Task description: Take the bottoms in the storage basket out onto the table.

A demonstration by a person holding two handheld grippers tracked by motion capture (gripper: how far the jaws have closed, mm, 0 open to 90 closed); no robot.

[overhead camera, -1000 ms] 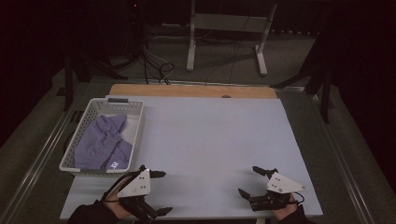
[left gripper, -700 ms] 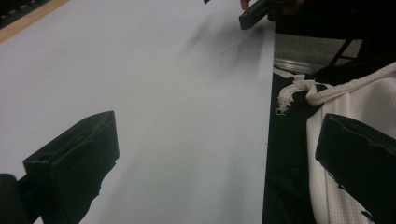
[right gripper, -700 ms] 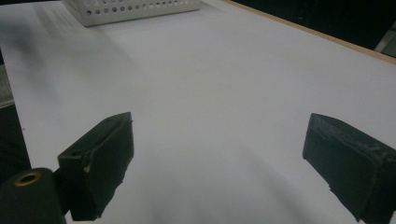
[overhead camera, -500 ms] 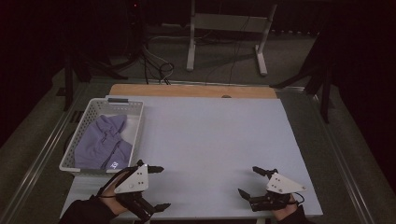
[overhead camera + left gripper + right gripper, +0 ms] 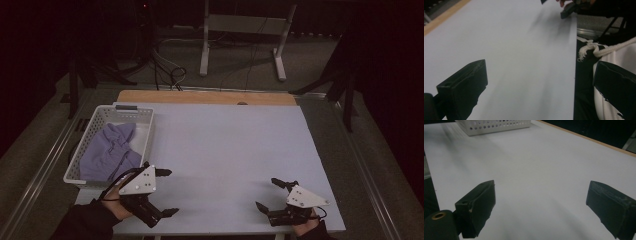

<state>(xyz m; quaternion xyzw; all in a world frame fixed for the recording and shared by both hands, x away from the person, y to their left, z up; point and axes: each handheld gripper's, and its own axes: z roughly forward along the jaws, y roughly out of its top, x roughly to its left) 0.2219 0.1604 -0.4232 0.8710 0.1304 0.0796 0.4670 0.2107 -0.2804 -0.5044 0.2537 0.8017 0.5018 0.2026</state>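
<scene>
Both tongs gaping, empty. Swing left tongs (image 5: pixel 166 192) over basket (image 5: pixel 89 131), grab purple cloth (image 5: pixel 109 152) mid-bunch; right tongs (image 5: pixel 267 194) wait on surface (image 5: pixel 225 145).

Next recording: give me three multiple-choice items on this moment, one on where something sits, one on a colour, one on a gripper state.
1. Where is the white basket?
A. At the table's left edge
B. At the table's centre
C. At the table's right edge

2. What colour is the cloth in the basket?
A. Red
B. Purple
C. Yellow

3. How do the jaws of the left gripper stand?
A. Shut on the cloth
B. Shut on nothing
C. Open, nothing between them

Answers: 1 A, the high view shows the basket on the left of the table. 2 B, the cloth is lilac-purple. 3 C, the left gripper view shows the jaws wide apart over bare table.
</scene>
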